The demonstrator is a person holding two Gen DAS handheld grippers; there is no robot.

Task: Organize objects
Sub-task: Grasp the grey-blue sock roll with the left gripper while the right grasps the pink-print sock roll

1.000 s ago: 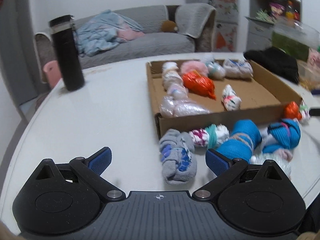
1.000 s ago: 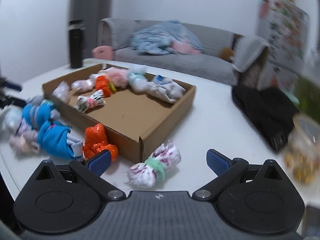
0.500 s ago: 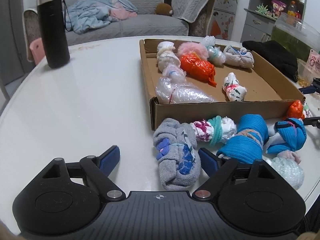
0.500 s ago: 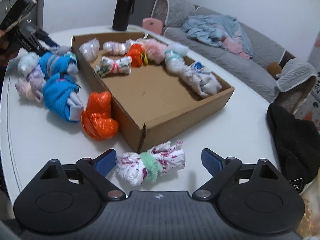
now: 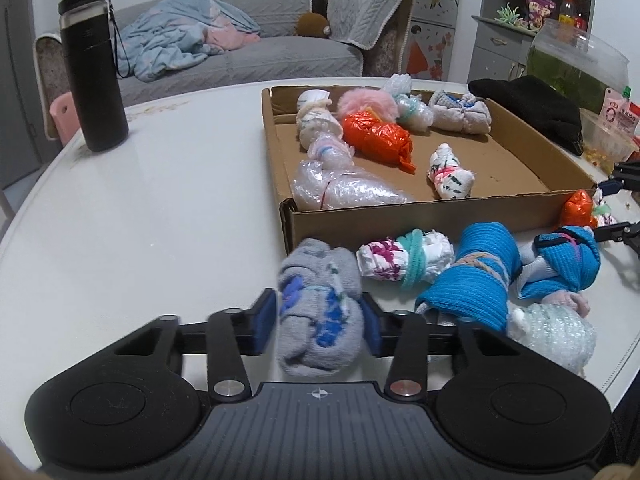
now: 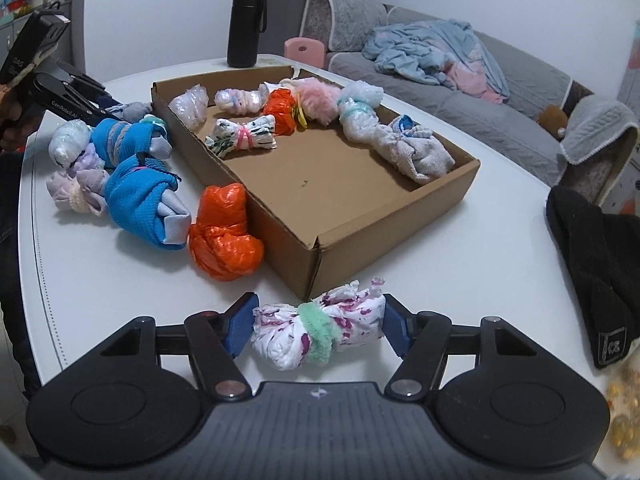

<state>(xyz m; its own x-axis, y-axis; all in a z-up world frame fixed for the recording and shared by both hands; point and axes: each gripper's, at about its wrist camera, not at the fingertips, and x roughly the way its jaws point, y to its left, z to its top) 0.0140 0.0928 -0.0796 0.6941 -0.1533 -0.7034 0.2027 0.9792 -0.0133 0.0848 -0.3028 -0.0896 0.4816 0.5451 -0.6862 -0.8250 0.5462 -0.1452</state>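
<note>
A shallow cardboard box (image 5: pixel 516 212) (image 6: pixel 440 184) on the white table holds several tied bundles. More bundles lie on the table along its near side. My left gripper (image 5: pixel 318 320) is shut on a grey sock bundle with blue marks (image 5: pixel 320 312) on the table. My right gripper (image 6: pixel 318 326) is shut on a white and magenta bundle with a green band (image 6: pixel 320 332) at the box corner. Two blue bundles (image 5: pixel 476 276) (image 6: pixel 140 200), an orange bag bundle (image 6: pixel 224 236) and another white and magenta bundle (image 5: pixel 404 256) lie loose.
A black bottle (image 5: pixel 94 72) (image 6: pixel 244 20) stands at the table's far side. A black cloth (image 6: pixel 600 252) (image 5: pixel 532 108) lies right of the box. A snack container (image 5: pixel 608 136) sits near it. A grey sofa stands behind the table.
Both grippers moved forward and closed. The left one shut on the grey sock bundle, the right one on the white and magenta bundle.
</note>
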